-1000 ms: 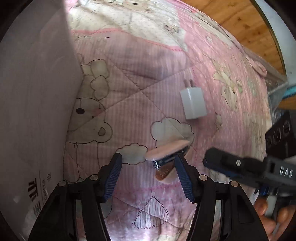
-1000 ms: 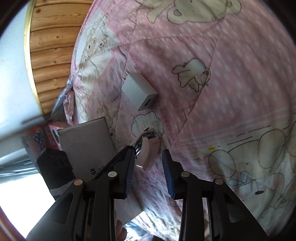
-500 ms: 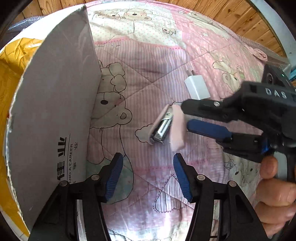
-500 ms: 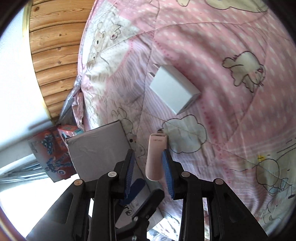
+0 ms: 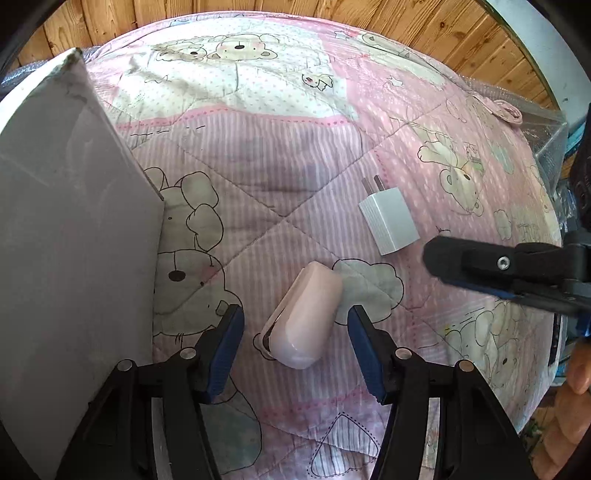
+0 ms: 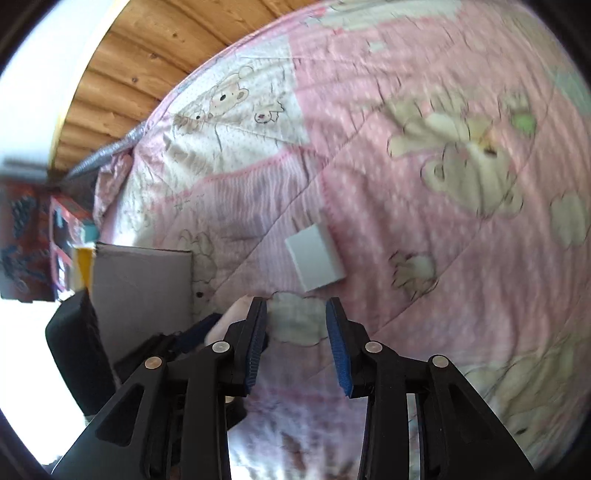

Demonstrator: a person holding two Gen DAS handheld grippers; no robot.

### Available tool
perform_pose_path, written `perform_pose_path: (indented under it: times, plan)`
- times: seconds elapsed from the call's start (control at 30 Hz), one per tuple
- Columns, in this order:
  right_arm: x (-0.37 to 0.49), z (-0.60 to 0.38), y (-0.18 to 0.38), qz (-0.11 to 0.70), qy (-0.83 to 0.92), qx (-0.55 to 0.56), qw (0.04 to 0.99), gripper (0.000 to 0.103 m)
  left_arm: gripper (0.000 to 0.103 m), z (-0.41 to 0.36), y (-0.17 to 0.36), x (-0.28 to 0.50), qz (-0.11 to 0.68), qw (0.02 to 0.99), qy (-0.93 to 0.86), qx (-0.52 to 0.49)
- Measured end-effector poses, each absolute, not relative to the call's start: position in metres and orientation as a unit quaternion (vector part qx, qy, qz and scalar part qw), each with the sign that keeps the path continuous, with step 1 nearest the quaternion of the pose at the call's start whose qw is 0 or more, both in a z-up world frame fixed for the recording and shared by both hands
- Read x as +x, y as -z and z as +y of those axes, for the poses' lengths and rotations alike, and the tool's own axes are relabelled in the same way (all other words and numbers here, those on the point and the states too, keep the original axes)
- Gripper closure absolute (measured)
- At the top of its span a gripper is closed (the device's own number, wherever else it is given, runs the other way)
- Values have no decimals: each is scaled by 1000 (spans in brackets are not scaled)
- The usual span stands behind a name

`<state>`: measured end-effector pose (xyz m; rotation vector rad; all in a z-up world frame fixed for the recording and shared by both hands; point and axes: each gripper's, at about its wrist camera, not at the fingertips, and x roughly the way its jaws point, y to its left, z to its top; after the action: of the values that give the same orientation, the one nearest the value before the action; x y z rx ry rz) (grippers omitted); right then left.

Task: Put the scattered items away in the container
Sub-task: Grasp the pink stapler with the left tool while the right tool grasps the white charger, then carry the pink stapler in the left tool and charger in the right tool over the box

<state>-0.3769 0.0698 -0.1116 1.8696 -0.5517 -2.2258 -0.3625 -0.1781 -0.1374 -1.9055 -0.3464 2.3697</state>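
A small pink stapler (image 5: 303, 317) lies on the pink quilt, between the fingers of my open left gripper (image 5: 295, 339) without touching either pad. A white plug adapter (image 5: 388, 219) rests a little beyond it to the right, prongs pointing away. The grey cardboard box (image 5: 70, 236) stands at the left, its flap up. My right gripper (image 6: 297, 336) is open and holds nothing; the adapter (image 6: 314, 256) lies just ahead of it and a pink sliver of the stapler (image 6: 231, 315) shows left of its left finger. In the left wrist view the right gripper's fingers (image 5: 480, 264) reach in from the right.
The quilt (image 5: 266, 122) with bear prints covers the bed. Wooden flooring (image 5: 258, 9) lies beyond it. A clear plastic bag (image 5: 543, 122) sits at the far right edge. Colourful boxes (image 6: 37, 229) stand past the cardboard box (image 6: 140, 291). A hand (image 5: 569, 402) holds the right gripper.
The right gripper held the pink stapler, let it go on the quilt and drew back to the right. The left gripper now brackets the stapler; the view has pulled back from the box.
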Motion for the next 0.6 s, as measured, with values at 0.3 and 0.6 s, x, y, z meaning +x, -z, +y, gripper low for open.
perform_pose_path:
  times: [0.3,0.6]
  plan:
    - [-401,46,145,-51,774,623,97,70,68,-171,139,-372,-61,57,-774,-628]
    - [-379,77,131,-176,754,627,86,71,76,-188,124,-382,-117,55,-768,-628]
